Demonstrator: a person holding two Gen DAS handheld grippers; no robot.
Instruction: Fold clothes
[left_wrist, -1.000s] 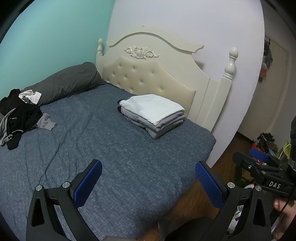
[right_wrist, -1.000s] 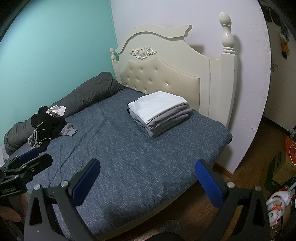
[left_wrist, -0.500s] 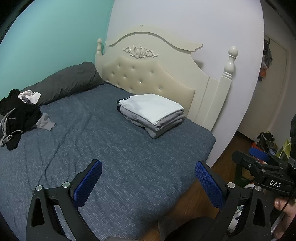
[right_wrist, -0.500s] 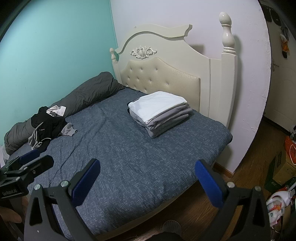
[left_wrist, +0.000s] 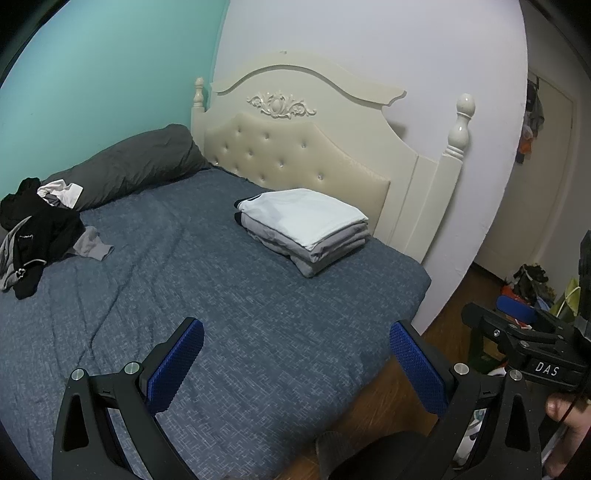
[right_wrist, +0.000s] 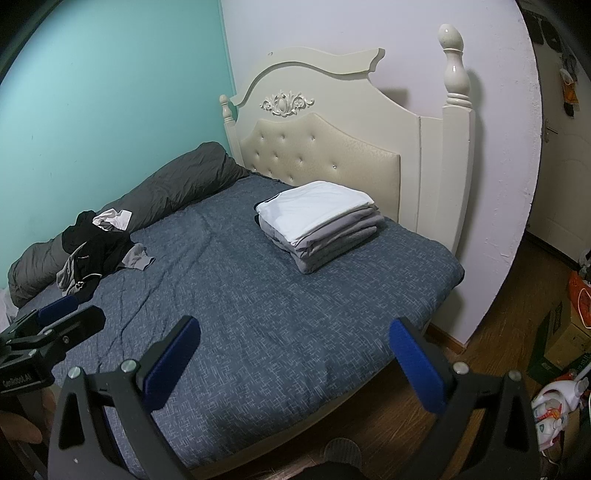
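Note:
A neat stack of folded clothes (left_wrist: 306, 229) (right_wrist: 321, 225), white on top of grey, lies on the blue bed (left_wrist: 221, 295) (right_wrist: 258, 306) near the headboard. A heap of unfolded dark and grey clothes (left_wrist: 37, 232) (right_wrist: 96, 251) sits at the bed's left side by a rolled grey duvet. My left gripper (left_wrist: 295, 363) is open above the near bed edge, holding nothing. My right gripper (right_wrist: 293, 363) is open too, empty, also over the near edge. Each gripper shows at the side of the other's view.
A cream tufted headboard (left_wrist: 295, 155) with tall posts backs the bed. A rolled grey duvet (left_wrist: 129, 166) (right_wrist: 166, 188) lies along the turquoise wall. Wooden floor (right_wrist: 509, 325) to the right holds boxes and clutter (right_wrist: 569, 332); a doorway (left_wrist: 532, 184) stands at far right.
Both grippers stay open and nearly still. The left wrist view has drifted slightly, with the bed and stack shifting a little left.

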